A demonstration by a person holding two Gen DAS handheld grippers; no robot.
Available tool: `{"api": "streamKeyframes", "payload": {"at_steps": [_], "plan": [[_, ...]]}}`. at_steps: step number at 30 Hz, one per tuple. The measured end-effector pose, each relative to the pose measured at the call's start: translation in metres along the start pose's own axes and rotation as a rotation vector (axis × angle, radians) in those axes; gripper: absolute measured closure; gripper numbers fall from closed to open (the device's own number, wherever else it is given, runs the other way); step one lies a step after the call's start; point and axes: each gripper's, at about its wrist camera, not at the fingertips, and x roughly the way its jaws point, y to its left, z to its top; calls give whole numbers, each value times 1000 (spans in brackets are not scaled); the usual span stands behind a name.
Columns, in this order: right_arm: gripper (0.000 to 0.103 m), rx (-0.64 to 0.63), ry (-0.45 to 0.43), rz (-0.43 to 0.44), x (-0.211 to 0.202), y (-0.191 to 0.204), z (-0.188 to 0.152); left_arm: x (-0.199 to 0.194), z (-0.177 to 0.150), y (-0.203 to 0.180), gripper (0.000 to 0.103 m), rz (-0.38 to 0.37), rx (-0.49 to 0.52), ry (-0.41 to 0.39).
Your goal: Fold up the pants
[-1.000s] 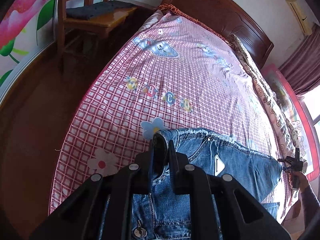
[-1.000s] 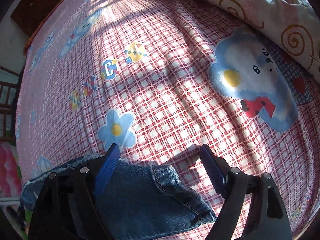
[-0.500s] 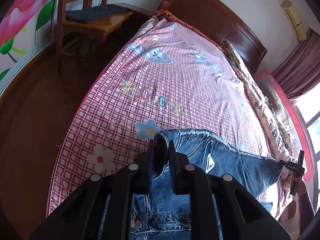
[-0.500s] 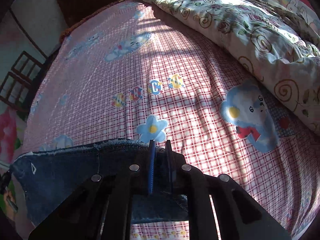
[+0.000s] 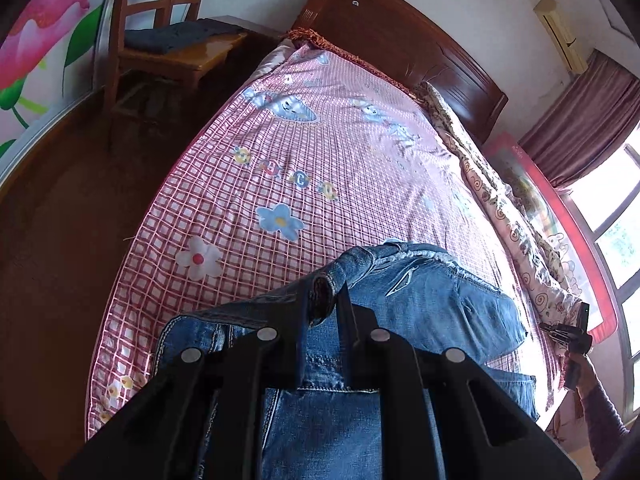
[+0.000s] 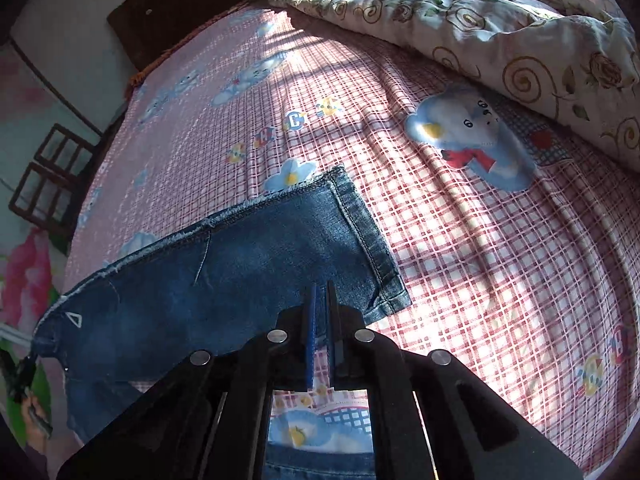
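Observation:
Blue jeans (image 5: 440, 304) lie across the near end of the bed, stretched between my two grippers. My left gripper (image 5: 322, 304) is shut on a bunched fold of the waistband, lifted a little off the sheet. In the right wrist view the jeans leg (image 6: 240, 272) spreads ahead, its hem (image 6: 372, 248) at the right. My right gripper (image 6: 320, 300) pinches the leg's near edge by the hem corner; its jaws are opening slightly, with denim still between them. The right gripper (image 5: 566, 330) also shows at the far right of the left wrist view, a hand holding it.
The pink checked sheet (image 5: 320, 140) covers the bed. A rumpled floral quilt (image 6: 480, 20) lies along the window side. The wooden headboard (image 5: 400, 32) is at the far end. A chair (image 5: 160, 20) with dark cloth stands beside the bed, above the brown floor (image 5: 60, 220).
The right gripper's jaws went from wide apart around the hem to closed on the leg's edge. Both grippers drew back and up, lifting the jeans and pulling them toward the bed's near end.

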Motion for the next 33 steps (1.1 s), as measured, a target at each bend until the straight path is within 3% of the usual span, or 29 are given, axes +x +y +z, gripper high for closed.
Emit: {"api": "streamKeyframes", "payload": {"at_steps": [1, 2, 6, 9, 17, 18, 19, 20, 24, 29, 33], "plan": [[62, 1, 20, -9, 9, 3, 14, 1, 1, -4, 91, 0, 10, 0], [41, 3, 37, -35, 19, 7, 26, 2, 1, -7, 91, -2, 15, 3], [41, -4, 41, -91, 49, 19, 69, 5, -1, -12, 91, -5, 10, 7], [41, -25, 92, -121, 73, 24, 87, 6, -3, -10, 91, -5, -2, 11], [41, -84, 173, -222, 119, 26, 84, 6, 0, -6, 91, 3, -10, 15], [43, -109, 172, -238, 120, 29, 84, 6, 0, -6, 91, 3, -11, 16], [59, -147, 175, -266, 121, 33, 83, 5, 0, -6, 91, 3, -11, 17], [81, -173, 173, -285, 120, 34, 84, 5, 0, -6, 91, 6, -11, 16], [85, -197, 166, -239, 104, 38, 86, 3, -1, -6, 91, 14, -11, 17], [85, -270, 29, -223, 47, 51, 72, -7, -2, -4, 91, 19, -15, -3], [85, -347, -90, -198, -14, 70, 42, -30, -4, 5, 92, 14, -48, -58]]}}
